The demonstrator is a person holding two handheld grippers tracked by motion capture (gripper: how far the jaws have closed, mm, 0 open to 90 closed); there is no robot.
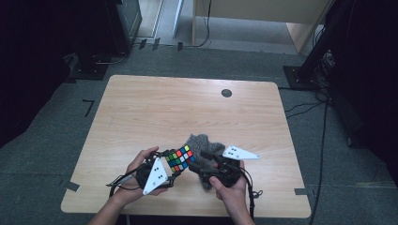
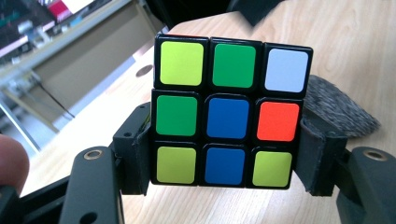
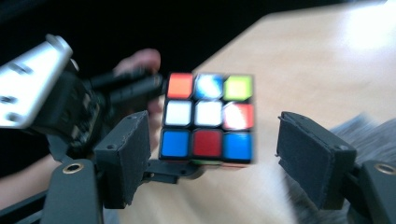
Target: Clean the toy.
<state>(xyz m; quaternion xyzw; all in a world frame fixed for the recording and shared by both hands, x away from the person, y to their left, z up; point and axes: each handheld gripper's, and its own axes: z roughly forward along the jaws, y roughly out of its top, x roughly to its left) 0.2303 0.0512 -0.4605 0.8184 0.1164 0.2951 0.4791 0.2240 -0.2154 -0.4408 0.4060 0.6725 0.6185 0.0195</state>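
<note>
Wood-grain tabletop [image 1: 141,108], pale and wide, seen from above, with dark floor all round it. Near the front edge lies a grey woolly cloth [image 1: 205,146], crumpled. A person's two hands come in from below, each holding a pair of black tongs.

Just left of the cloth and touching its edge in the high view is a puzzle cube [image 1: 180,159] with coloured squares, lifted off the table. The left tongs [image 1: 170,169] are closed on it: in the left gripper view the cube [image 2: 231,114] sits between the two pads, which press on its lower two rows from either side, green, blue and yellow squares facing the camera. The cloth [image 2: 341,109] shows behind it to the right.

The right tongs [image 1: 206,155] rest over the cloth and stand open. In the right gripper view the cube [image 3: 208,115] floats between their jaws, clear of both pads, and the picture is blurred. Nothing is held in them.

The step in hand looks like passing or turning the cube between the two tools. To do it well, keep the left grip steady and level, bring the right pads square onto two opposite faces, and close fully before the left lets go, so the cube cannot twist out
</note>
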